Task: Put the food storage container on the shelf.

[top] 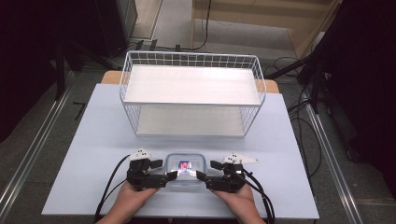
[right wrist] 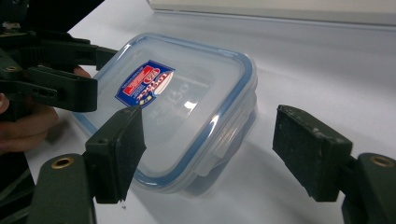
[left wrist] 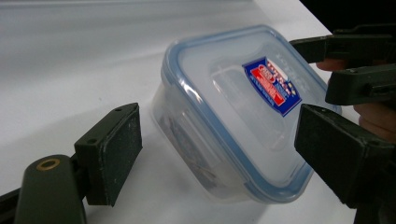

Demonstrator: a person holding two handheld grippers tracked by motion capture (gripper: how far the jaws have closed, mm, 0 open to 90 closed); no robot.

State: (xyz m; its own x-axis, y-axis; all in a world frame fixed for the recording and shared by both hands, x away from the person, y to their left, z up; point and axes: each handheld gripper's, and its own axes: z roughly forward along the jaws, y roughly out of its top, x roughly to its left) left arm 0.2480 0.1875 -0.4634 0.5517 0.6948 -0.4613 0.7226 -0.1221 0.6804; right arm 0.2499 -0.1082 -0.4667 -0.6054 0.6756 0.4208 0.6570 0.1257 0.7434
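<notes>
Nearest to me in the left gripper view are my left gripper's (left wrist: 219, 154) two black pads, spread wide with the near corner of a clear plastic container (left wrist: 238, 116) sitting in the gap between them; neither pad seems to press on it, though the right-hand pad is so close to the blue-rimmed lid that I cannot be sure it stays clear. On that lid there is a red and blue label (left wrist: 272, 85). My right gripper (right wrist: 219, 149) is just as wide apart at the opposite side of the box, one pad over the lid's edge and the other well off to the side above the bare table, holding nothing. From the high view the container (top: 185, 171) rests flat on the pale blue table (top: 93, 149), at the near edge, between my two hands, with the left gripper (top: 161, 173) and the right gripper (top: 208, 171) pointing inward at it. Farther back on the table stands a white wire rack (top: 191, 93) with two white shelves, well apart from the box.
</notes>
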